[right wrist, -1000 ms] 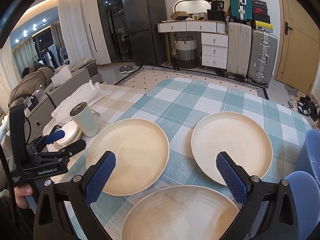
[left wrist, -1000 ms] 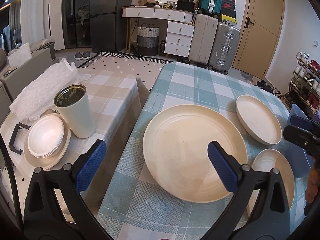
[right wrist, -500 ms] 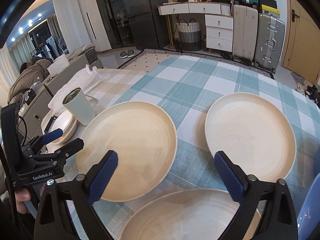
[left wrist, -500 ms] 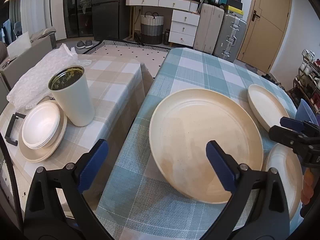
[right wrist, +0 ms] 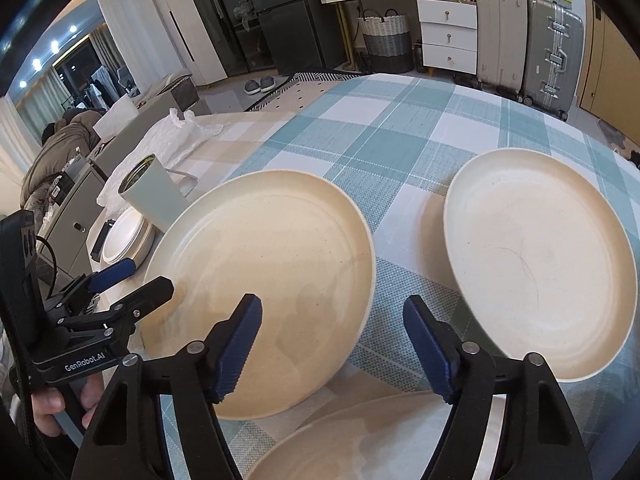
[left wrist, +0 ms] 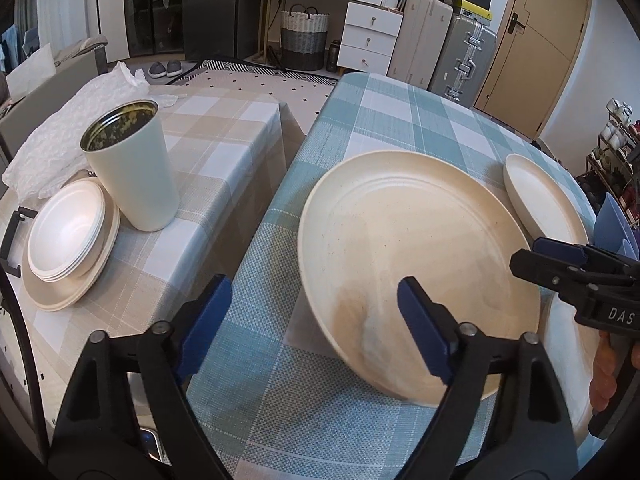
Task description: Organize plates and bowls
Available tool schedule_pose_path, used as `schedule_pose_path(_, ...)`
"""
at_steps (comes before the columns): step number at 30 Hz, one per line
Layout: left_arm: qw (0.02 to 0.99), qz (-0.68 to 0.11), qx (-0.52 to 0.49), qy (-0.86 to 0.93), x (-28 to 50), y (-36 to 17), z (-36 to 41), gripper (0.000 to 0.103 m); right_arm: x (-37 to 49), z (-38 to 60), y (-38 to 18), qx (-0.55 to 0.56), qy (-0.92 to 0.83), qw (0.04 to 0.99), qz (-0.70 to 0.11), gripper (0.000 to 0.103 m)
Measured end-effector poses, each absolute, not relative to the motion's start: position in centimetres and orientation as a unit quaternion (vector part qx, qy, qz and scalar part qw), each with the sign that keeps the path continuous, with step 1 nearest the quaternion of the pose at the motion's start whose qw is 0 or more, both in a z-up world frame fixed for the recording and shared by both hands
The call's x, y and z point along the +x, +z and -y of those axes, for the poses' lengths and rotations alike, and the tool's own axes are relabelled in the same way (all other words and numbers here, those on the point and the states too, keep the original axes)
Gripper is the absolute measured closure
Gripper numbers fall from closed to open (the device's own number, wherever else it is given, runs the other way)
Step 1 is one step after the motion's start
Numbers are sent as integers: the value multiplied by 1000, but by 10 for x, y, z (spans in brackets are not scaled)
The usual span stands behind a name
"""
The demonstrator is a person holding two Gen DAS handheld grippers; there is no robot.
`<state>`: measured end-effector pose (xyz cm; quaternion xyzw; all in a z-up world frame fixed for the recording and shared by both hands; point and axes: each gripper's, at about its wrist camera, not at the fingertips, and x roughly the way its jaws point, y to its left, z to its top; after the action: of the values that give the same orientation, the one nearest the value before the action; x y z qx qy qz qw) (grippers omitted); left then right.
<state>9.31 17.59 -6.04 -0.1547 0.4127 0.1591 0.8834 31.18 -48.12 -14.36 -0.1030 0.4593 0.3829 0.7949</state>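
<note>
Both grippers sit lower and nearer the plates than a second ago, jaws narrower. Left gripper (left wrist: 314, 322): jaws closing, still spread, straddling the near-left rim of the large cream plate (left wrist: 420, 264); pads not touching it. Right gripper (right wrist: 332, 346): jaws closing, still spread, holding nothing; left pad over the large plate's near edge, right pad over bare cloth. Teal-checked counter (right wrist: 400, 136) carries three cream plates: the large plate at 9 o'clock in the right wrist view, second plate (right wrist: 536, 276) at 3 o'clock, well apart from it, third plate (right wrist: 360, 440) at 6 o'clock under the gripper. On the beige-checked counter (left wrist: 208, 132), at 9 o'clock in the left view, stacked white bowls (left wrist: 66, 236) sit on a plate, just beside an upright pale cup (left wrist: 132, 172).
</note>
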Motion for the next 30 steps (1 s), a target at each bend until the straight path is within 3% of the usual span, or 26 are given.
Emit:
schedule_pose_path(6,876,-431,-156,151,98,-69,-173,45,310,478,-147,-110,389,790,-460,48)
schedule_pose_path(11,875,-436,-148,149,101,-71,-168,72,311,480,-148,-115,379,795,-459,61)
schedule_pose_path(14,877,-435,-145,144,101,-70,-166,80,312,481,-148,-119,373,800,-454,69)
schedule_pose_path(23,878,-433,-137,150,99,-68,-165,82,309,483,-148,-129,361,811,-443,80)
schedule_pose_path(30,882,-425,-132,152,95,-59,-163,82,307,485,-142,-127,362,814,-436,80)
